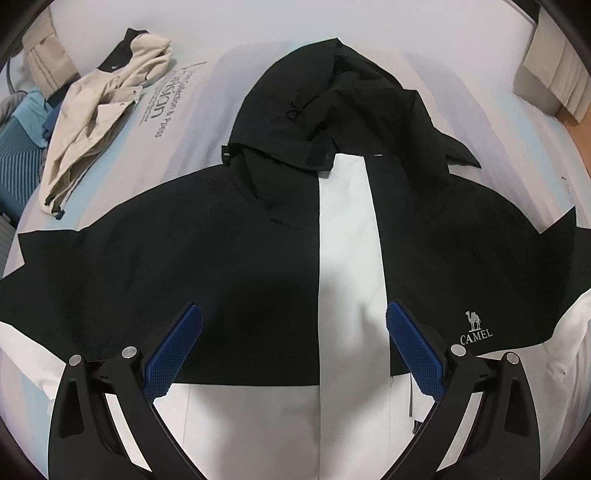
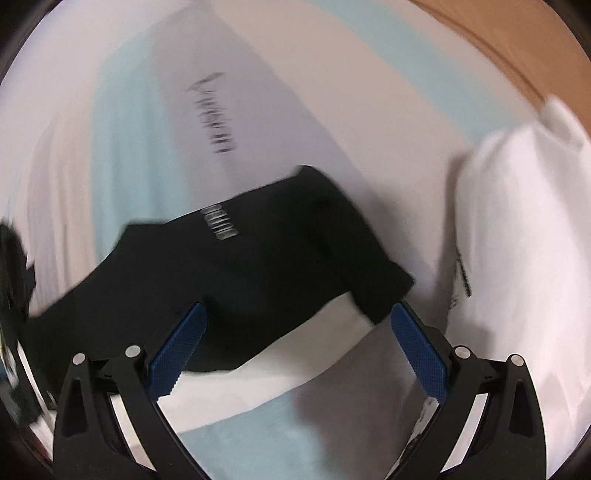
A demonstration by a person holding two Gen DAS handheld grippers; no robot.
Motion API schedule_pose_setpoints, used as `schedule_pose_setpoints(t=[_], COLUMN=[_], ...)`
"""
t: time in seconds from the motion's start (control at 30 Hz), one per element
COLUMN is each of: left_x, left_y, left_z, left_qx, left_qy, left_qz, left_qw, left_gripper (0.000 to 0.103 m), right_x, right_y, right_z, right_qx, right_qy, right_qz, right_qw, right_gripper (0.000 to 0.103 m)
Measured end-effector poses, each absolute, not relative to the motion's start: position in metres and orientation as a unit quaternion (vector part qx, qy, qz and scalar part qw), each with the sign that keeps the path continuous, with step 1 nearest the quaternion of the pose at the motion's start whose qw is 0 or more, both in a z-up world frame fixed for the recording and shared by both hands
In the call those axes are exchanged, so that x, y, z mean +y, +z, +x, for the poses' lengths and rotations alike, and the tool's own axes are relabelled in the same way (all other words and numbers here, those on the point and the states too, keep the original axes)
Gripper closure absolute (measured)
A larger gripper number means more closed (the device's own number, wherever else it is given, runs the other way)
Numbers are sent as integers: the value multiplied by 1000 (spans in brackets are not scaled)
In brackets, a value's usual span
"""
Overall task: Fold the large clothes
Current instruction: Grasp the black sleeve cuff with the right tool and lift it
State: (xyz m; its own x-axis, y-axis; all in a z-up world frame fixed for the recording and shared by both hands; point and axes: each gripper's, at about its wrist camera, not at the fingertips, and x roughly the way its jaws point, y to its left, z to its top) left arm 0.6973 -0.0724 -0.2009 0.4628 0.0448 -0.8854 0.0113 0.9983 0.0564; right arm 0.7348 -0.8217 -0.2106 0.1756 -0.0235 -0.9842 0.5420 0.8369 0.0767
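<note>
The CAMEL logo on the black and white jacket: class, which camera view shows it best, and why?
The left wrist view. There the CAMEL logo is sharp and readable on the spread jacket, just beyond the open left gripper. The right wrist view is motion-blurred and shows only a black sleeve, no camel logo.

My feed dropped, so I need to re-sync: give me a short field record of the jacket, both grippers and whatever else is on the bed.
garment: black-and-white hooded jacket, spread front-up on the bed
hood: crumpled at the top
left gripper: open, above the chest, holding nothing
right gripper: open, by a black sleeve; view blurred
other: beige jacket bunched at the far left
</note>
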Motion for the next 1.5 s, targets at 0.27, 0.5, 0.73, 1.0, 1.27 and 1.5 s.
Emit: schedule_pose_setpoints(t=[0.27, 0.5, 0.73, 1.0, 1.27, 1.5], left_x=[-73, -75, -80, -77, -68, -70], left_y=[-205, -203, -196, -196, -189, -176], left_z=[703, 704, 701, 702, 697, 680], left_qx=[522, 520, 509, 511, 511, 505], left_qy=[11, 12, 4, 7, 13, 19], left_qz=[34, 24, 23, 17, 17, 30], left_qw=[852, 854, 860, 859, 859, 862], left_gripper=[6, 6, 6, 6, 6, 6], right_x=[-850, -848, -825, -818, -821, -820], right_y=[-232, -239, -253, -259, -248, -225], right_z=[722, 721, 714, 666, 631, 647], right_qx=[584, 556, 571, 498, 478, 507], right_qy=[-252, -333, -351, -386, -343, -307], right_qz=[292, 302, 306, 404, 428, 369], right_qw=[715, 699, 676, 663, 686, 716], right_gripper=[12, 11, 11, 14, 78, 94])
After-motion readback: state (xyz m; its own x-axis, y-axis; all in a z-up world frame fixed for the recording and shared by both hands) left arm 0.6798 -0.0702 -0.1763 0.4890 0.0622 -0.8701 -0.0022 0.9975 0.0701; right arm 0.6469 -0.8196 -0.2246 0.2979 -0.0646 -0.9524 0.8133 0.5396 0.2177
